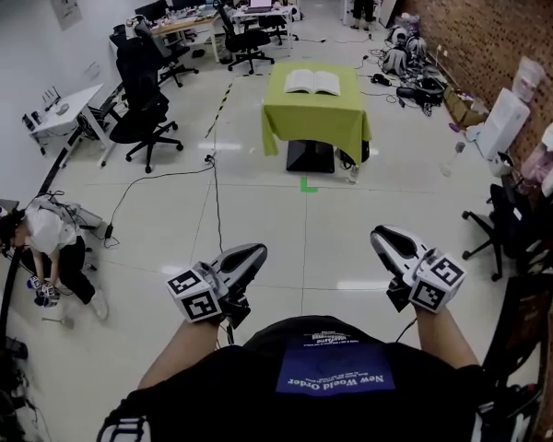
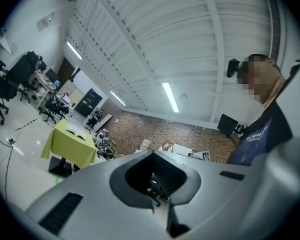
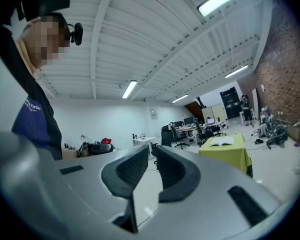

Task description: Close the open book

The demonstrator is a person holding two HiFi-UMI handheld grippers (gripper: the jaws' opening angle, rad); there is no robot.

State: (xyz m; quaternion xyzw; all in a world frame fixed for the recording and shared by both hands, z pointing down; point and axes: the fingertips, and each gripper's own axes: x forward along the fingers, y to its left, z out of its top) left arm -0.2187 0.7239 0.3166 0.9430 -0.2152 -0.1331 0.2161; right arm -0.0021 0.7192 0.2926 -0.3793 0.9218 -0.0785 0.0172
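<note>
An open book (image 1: pixel 311 82) lies flat on a small table under a green cloth (image 1: pixel 315 118), far ahead across the floor. Both grippers hang close to the person's body, well short of the table. My left gripper (image 1: pixel 246 254) is shut and holds nothing; in the left gripper view its tips (image 2: pixel 153 153) meet, and the book (image 2: pixel 76 132) shows small at the left. My right gripper (image 1: pixel 387 240) is also empty, with its jaws (image 3: pixel 153 148) drawn together to a thin slit. The book (image 3: pixel 221 141) appears far off to the right in the right gripper view.
Black office chairs (image 1: pixel 143 109) and desks (image 1: pixel 198 21) stand at the back left. A person crouches on the floor (image 1: pixel 46 247) at the left. Cables (image 1: pixel 214 191) cross the tiles. Gear lies along the brick wall (image 1: pixel 498 35), and another chair (image 1: pixel 509 228) stands at the right.
</note>
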